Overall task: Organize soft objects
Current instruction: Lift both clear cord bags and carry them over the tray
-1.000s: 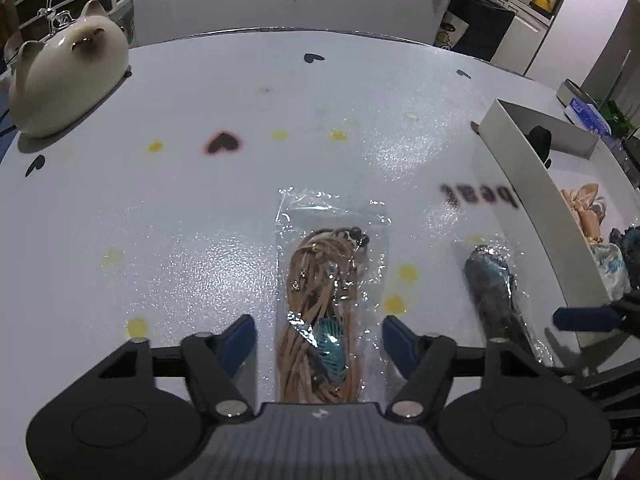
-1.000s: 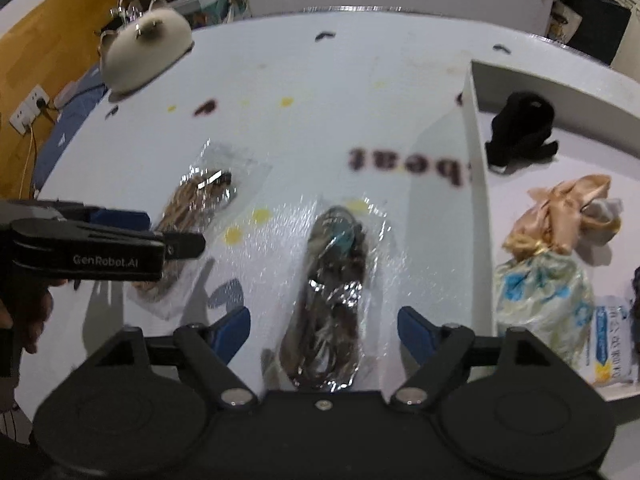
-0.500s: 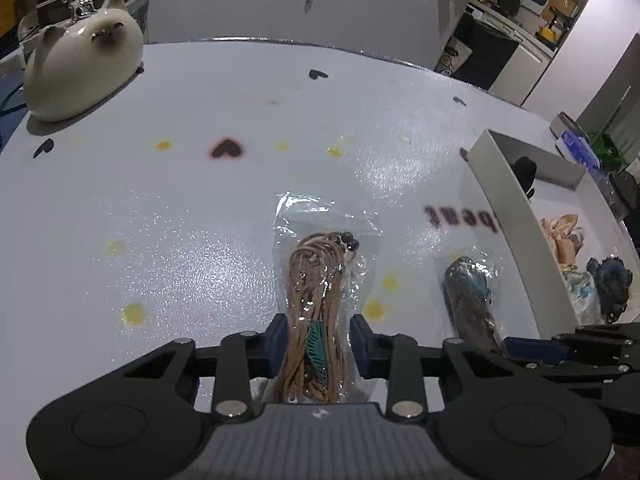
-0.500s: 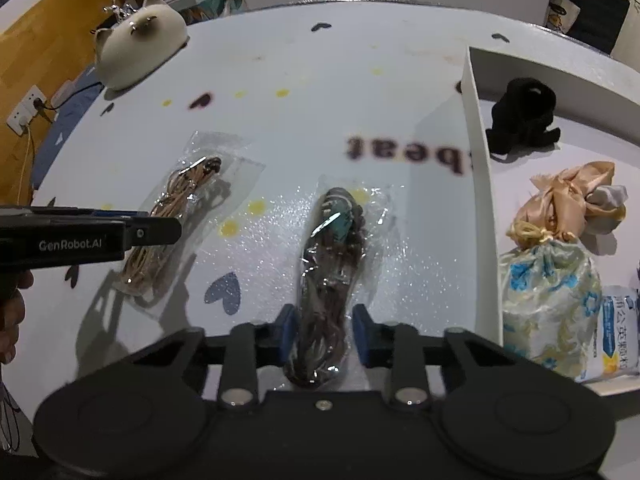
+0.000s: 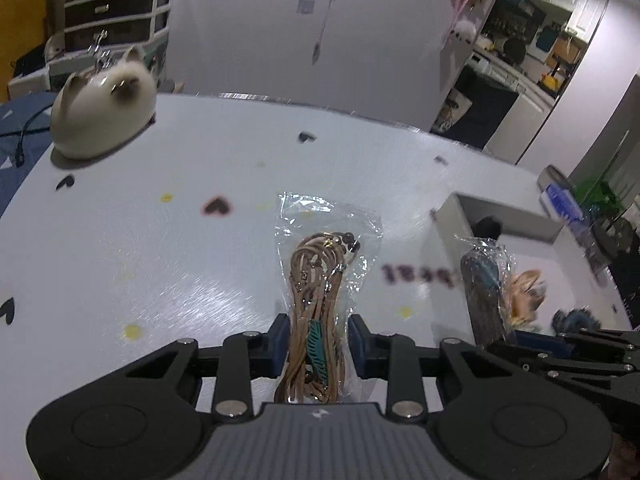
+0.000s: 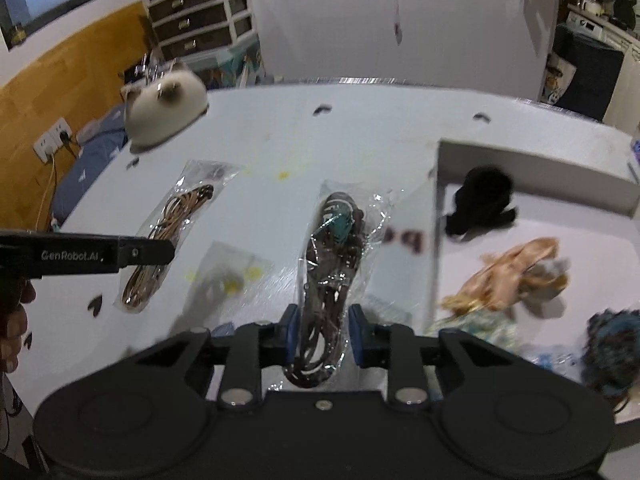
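The left tongs are clenched on the near end of a clear packet of tan cords, and the right tongs grip the near end of a clear packet of dark cords. Both sets of jaws have just been closing, each with its packet between the pads. Each packet's long axis runs straight ahead from its tongs, the far end hanging out over the white counter, seemingly lifted clear of it. The open white box holding other soft things lies ahead and to the right of both tongs. The right tongs are just beside its near wall, the left tongs farther off, so the dark packet probably goes in first, swung right and over that wall
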Available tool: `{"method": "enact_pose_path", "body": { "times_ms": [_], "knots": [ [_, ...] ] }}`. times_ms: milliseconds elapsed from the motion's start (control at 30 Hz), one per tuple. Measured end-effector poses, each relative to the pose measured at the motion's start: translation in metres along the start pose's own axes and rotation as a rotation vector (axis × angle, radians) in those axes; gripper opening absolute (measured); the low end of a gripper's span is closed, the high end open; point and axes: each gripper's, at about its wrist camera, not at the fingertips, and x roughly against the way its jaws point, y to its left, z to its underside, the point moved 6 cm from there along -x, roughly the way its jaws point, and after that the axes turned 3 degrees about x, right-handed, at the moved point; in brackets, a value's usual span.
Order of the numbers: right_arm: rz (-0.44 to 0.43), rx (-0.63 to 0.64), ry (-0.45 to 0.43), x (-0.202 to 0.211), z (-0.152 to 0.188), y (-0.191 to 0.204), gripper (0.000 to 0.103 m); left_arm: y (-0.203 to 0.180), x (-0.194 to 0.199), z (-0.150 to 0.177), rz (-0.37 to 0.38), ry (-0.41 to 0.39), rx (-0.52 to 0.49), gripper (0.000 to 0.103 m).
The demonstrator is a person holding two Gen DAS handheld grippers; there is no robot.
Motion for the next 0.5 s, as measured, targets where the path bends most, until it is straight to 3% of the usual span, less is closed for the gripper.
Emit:
{"method": "enact_pose_path", "body": {
  "times_ms": [233, 500],
  "knots": [
    [0.029, -0.028, -0.062, 0.036, -0.013, -0.063, 0.027, -0.064, 0.005, -0.019, 0.062, -0.064, -0.002, 0.033],
    [0.066, -0.058, -0.11, 0.063, -0.019, -0.145, 0.027, -0.153, -0.01, -0.032, 0.137, -0.083, -0.036, 0.033]
  ]
}}
